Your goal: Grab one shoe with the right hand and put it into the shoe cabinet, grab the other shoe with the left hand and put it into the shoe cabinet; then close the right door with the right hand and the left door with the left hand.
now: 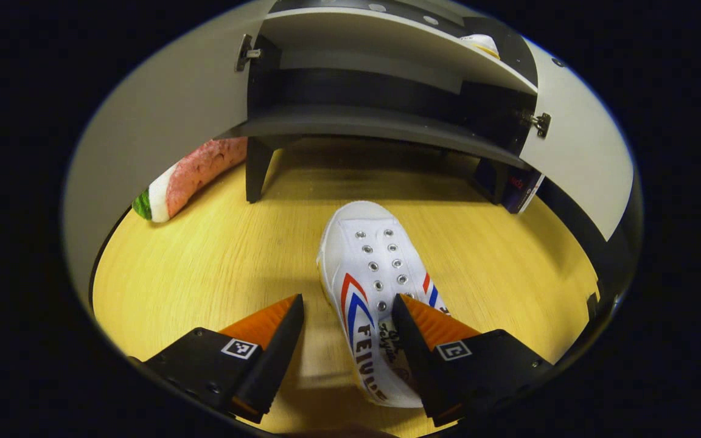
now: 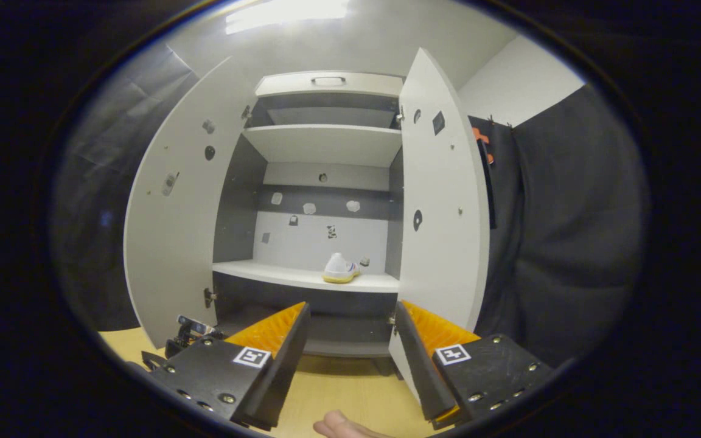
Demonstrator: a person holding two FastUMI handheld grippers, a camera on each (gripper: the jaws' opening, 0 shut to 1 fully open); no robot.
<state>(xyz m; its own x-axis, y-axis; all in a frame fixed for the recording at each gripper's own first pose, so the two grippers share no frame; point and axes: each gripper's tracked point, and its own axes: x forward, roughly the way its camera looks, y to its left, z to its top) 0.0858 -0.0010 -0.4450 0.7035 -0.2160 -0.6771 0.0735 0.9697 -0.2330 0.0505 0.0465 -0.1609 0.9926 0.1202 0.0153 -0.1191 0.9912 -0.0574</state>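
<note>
In the left gripper view, the left gripper (image 1: 348, 331) is spread wide over a white sneaker (image 1: 375, 292) on the wooden floor (image 1: 204, 261); neither finger presses it.

In the right gripper view, the right gripper (image 2: 350, 337) gapes empty before the open shoe cabinet (image 2: 320, 146), the second sneaker (image 2: 339, 268) far ahead on a shelf (image 2: 277, 275).

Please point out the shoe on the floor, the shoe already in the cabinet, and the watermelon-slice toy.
shoe on the floor (image 1: 370, 255): left gripper view, eyelet area.
shoe in the cabinet (image 2: 339, 268): right gripper view, upper.
watermelon-slice toy (image 1: 195, 175): left gripper view, red flesh.
</note>
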